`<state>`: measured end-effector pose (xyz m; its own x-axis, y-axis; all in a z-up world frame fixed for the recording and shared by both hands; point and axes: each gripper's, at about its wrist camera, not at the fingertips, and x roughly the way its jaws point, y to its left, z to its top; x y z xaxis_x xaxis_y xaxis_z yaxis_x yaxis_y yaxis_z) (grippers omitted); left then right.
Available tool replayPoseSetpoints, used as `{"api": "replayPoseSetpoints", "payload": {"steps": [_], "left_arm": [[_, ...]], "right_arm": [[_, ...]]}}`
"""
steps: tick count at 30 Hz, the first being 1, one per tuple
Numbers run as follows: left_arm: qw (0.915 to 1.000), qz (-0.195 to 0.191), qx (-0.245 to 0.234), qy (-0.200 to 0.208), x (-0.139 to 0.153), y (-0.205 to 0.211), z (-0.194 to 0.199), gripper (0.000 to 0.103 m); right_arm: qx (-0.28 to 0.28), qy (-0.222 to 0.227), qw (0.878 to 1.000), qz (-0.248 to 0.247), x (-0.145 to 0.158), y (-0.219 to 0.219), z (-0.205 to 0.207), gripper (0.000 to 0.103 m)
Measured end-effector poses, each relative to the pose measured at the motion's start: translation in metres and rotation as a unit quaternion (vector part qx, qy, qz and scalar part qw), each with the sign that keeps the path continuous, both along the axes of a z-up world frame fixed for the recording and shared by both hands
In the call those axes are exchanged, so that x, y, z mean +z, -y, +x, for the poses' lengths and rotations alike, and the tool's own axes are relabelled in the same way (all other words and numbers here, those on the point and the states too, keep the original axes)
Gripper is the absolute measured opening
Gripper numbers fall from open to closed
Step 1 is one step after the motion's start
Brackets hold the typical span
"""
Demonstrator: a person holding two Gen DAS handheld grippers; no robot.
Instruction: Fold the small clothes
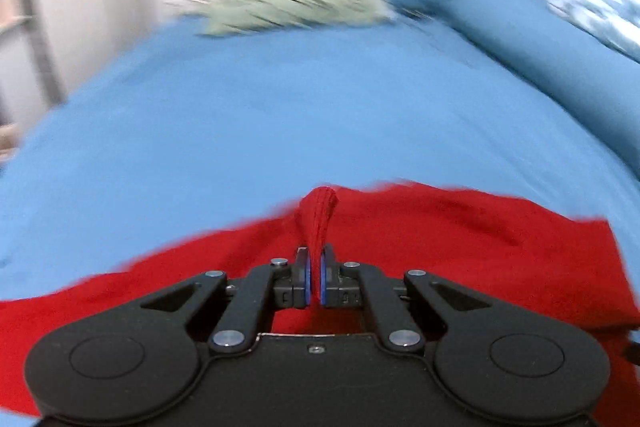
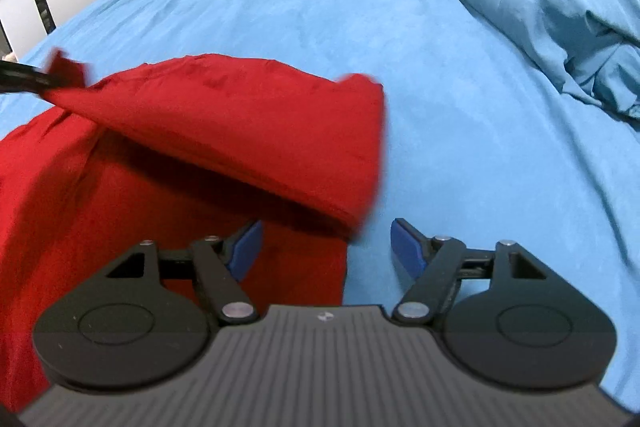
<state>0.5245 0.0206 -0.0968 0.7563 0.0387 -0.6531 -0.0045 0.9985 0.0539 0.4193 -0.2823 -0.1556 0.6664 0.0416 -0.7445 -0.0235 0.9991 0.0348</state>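
On the blue bed [image 2: 400, 47], the left hand-held gripper [image 1: 315, 281] pinches a fold of the red cloth [image 2: 224, 123]; the right hand-held gripper [image 2: 326, 251] gapes, empty, beside it.

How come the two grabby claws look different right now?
The left gripper is squeezed shut on a bunched fold of the red cloth, while the right gripper stands wide open and holds nothing. The left gripper lifts its piece of cloth off the blue bed sheet; the right gripper only hovers over the cloth's edge. Both are black with blue pads.
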Motion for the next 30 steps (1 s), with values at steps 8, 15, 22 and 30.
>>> {"api": "replayPoseSetpoints", "payload": {"steps": [8,15,22,30], "left_arm": [[0.9927,-0.057,0.103,-0.026,-0.043,-0.084,-0.019,0.004],[0.9829,-0.122,0.136,-0.02,-0.048,-0.097,-0.043,0.006],[0.9743,-0.135,0.177,-0.036,-0.055,-0.131,-0.066,0.016],[0.9732,-0.125,0.191,-0.029,-0.03,-0.151,-0.102,0.047]], "right_arm": [[0.022,-0.03,0.999,-0.035,-0.031,-0.018,0.019,0.089],[0.002,-0.021,0.998,-0.061,-0.029,-0.025,0.041,0.09],[-0.051,-0.043,0.997,-0.034,-0.031,0.013,0.034,0.091],[0.038,-0.008,0.999,-0.024,0.015,-0.017,0.02,0.092]]}}
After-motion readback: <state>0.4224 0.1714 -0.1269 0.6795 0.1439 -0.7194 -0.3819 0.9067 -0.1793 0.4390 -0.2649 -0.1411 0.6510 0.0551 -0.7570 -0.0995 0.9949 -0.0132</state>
